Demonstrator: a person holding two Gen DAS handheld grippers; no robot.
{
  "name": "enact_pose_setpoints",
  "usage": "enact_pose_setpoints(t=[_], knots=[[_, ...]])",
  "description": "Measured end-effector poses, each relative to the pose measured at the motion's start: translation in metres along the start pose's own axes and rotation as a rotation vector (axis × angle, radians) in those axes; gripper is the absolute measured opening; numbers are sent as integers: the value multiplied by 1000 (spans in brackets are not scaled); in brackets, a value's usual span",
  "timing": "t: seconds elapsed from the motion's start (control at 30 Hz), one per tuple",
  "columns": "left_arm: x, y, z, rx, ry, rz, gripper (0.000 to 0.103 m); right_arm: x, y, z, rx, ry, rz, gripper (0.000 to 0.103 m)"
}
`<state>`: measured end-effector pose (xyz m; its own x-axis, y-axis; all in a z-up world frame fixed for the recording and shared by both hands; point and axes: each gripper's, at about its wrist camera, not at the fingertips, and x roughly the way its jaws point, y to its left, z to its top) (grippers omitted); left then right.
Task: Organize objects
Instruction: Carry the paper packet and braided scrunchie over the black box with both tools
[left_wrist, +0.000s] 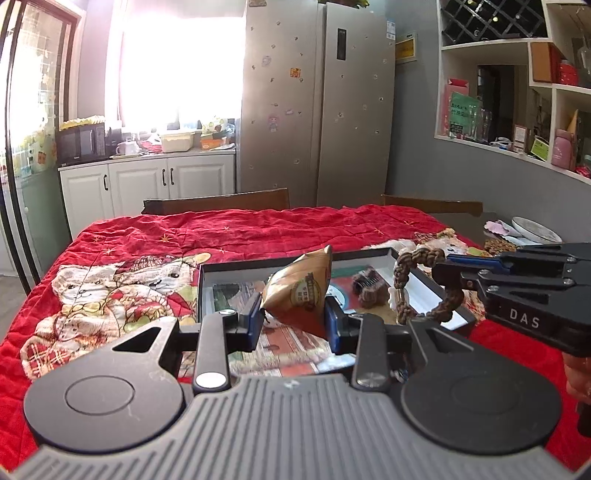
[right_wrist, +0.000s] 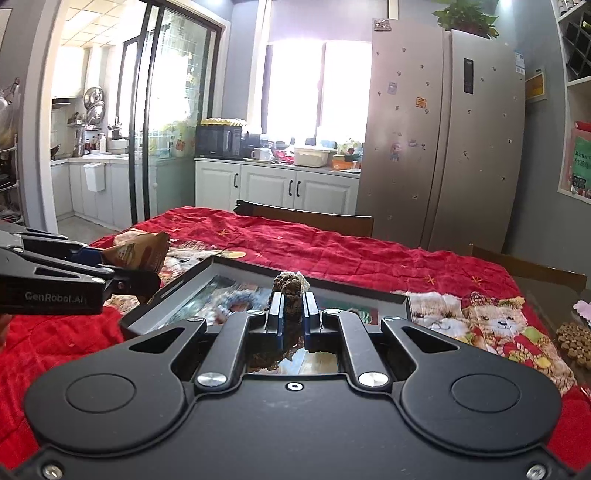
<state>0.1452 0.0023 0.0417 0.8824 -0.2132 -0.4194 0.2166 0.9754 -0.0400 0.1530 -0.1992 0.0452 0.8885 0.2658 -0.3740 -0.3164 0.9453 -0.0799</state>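
Golden snack packet (left_wrist: 299, 291) clamped in left tongs (left_wrist: 293, 321); right tongs (right_wrist: 293, 314) clenched on braided rope ring (left_wrist: 424, 284).

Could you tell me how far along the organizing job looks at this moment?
Partly done, it seems. A brown furry item already lies in the tray. In hand: the left gripper holds a snack packet and the right gripper a braided rope ring, both above the tray. Left: setting these down; the brown pellets remain on the table.

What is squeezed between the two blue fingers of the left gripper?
A brown snack packet is pinched between the left gripper's blue fingers, above the tray. The left wrist view shows it best.
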Motion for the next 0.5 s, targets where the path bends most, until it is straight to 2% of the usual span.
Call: enact_pose_setpoints(t=[0.5], knots=[[63,15,26,-48,38,74,38,81,-6,20,50,59,-2,10]])
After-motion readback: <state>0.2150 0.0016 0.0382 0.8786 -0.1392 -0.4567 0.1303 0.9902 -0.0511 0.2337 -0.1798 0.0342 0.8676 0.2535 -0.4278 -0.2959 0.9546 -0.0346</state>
